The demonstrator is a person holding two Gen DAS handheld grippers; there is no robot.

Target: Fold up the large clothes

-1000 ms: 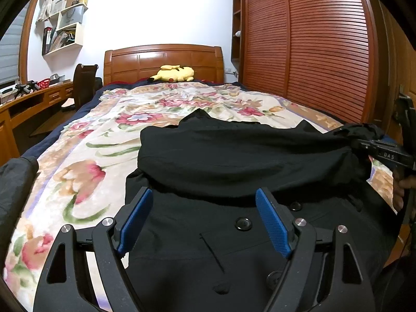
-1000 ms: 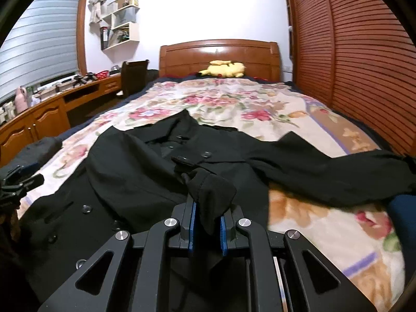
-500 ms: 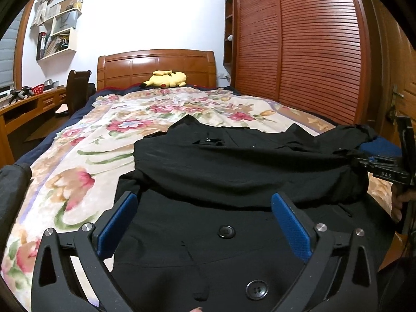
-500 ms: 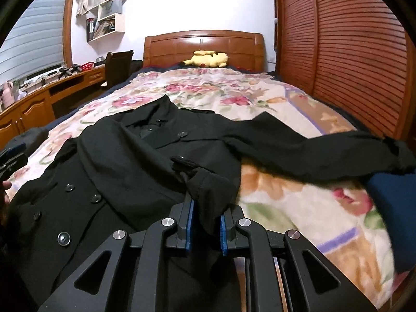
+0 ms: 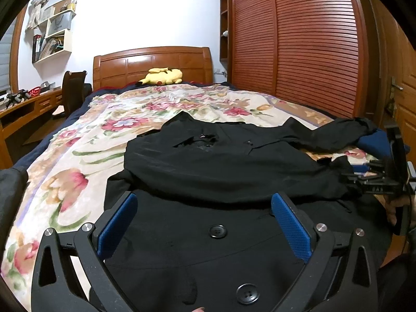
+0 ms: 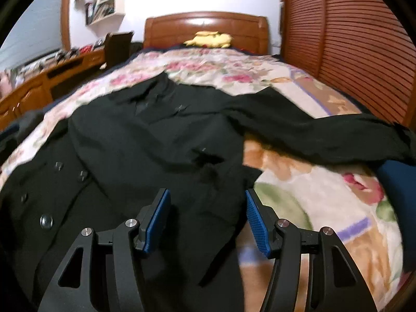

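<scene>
Here we see a black double-breasted coat [image 5: 234, 171] lying face-up across the floral bedspread [image 5: 78, 161], round black buttons showing down its front, one sleeve folded flat across the chest and the other sleeve [image 6: 325, 132] stretched out toward the slatted wardrobe side. Our left gripper [image 5: 205, 223] hangs over the coat's lower front, blue pads spread wide, nothing between them. Our right gripper [image 6: 206, 218] has just been opening; its jaws stand apart over the folded sleeve's cuff without pressing it.
</scene>
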